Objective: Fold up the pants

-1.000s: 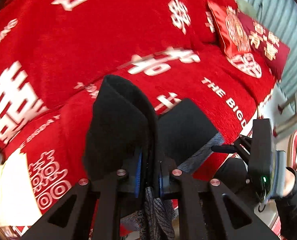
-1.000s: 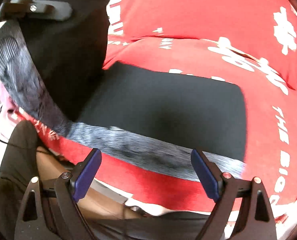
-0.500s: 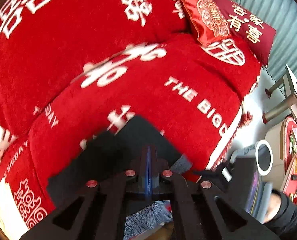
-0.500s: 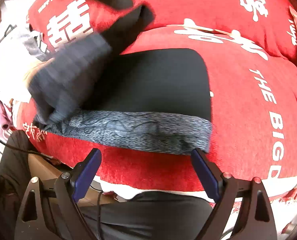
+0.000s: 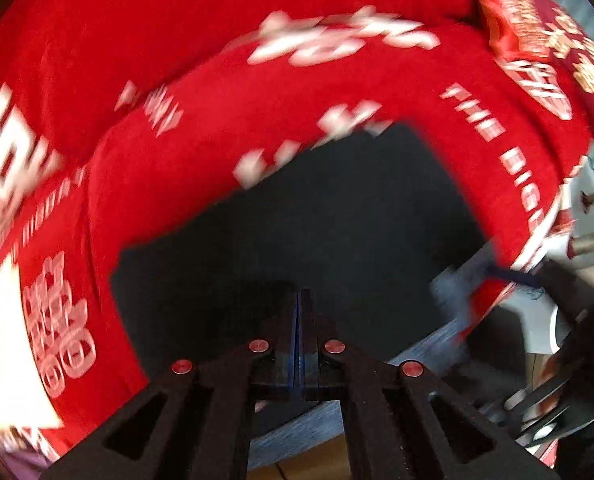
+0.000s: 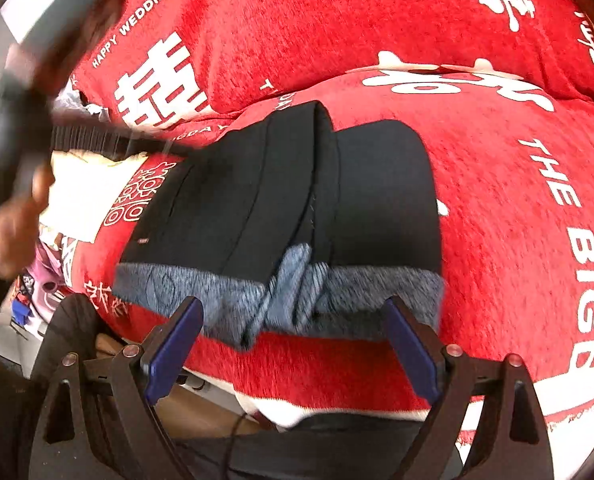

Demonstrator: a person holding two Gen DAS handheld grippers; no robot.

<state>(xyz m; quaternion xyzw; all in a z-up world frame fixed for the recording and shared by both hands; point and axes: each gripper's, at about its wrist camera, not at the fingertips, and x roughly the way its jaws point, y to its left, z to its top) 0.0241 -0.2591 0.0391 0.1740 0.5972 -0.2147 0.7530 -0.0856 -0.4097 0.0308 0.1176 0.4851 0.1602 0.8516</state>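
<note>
The black pants (image 6: 281, 200) lie folded in layers on the red sofa seat, their grey patterned lining (image 6: 297, 288) showing along the near edge. My right gripper (image 6: 293, 344) is open and empty just in front of that edge. In the blurred left wrist view the pants (image 5: 317, 220) fill the middle. My left gripper (image 5: 299, 300) is shut with its pads together above the cloth; nothing shows between them.
The sofa cover (image 6: 497, 180) is red with white lettering. A red cushion (image 5: 537, 28) leans at the far right. The person's left hand (image 6: 13, 220) is at the left of the right wrist view. Clutter lies beyond the sofa's left end.
My left gripper carried the lifted pants layer over, laid it on the rest and let it go, then drew back. The right gripper stayed open near the lining edge.
</note>
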